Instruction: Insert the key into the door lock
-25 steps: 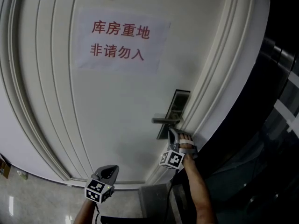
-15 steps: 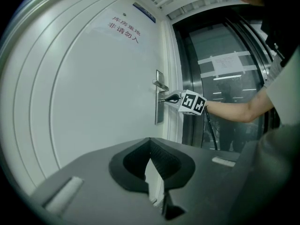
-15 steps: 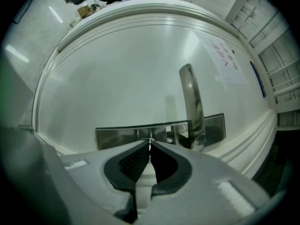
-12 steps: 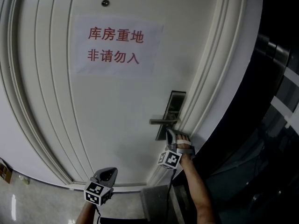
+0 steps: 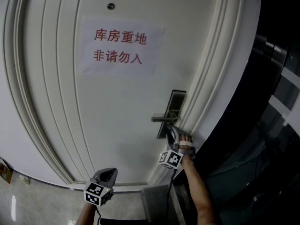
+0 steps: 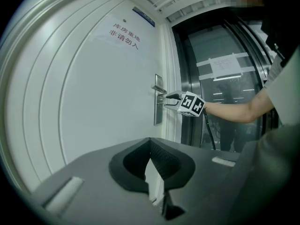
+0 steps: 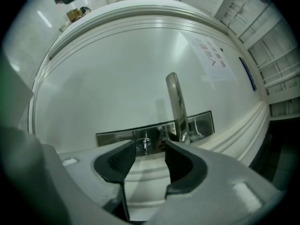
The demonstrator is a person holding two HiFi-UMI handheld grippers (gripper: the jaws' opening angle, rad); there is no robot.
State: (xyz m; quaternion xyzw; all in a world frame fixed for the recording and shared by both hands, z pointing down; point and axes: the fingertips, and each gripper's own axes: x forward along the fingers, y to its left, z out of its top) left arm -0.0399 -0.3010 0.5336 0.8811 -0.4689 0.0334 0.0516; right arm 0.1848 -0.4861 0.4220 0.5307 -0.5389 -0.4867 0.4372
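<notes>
Right gripper (image 7: 150, 149) jaws, just opened, spread around key (image 7: 144, 144) seated in lock (image 7: 117, 136); key small, stiff, slick, probably best pinched by head. Left gripper (image 6: 150, 142) closed, empty.

A paper notice (image 5: 119, 46) is on the upper door (image 5: 117, 125). Lower, at the door's right edge, is the lock plate (image 5: 177, 102); its handle (image 5: 163, 119) juts left, with the key (image 7: 145, 144) in the plate beneath.

White moulded door (image 5: 117, 121): smooth satin paint. Rectangular lock plate (image 7: 115, 137) and lever handle (image 7: 176, 102): polished reflective metal. White notice (image 5: 119, 46): matt paper.
</notes>
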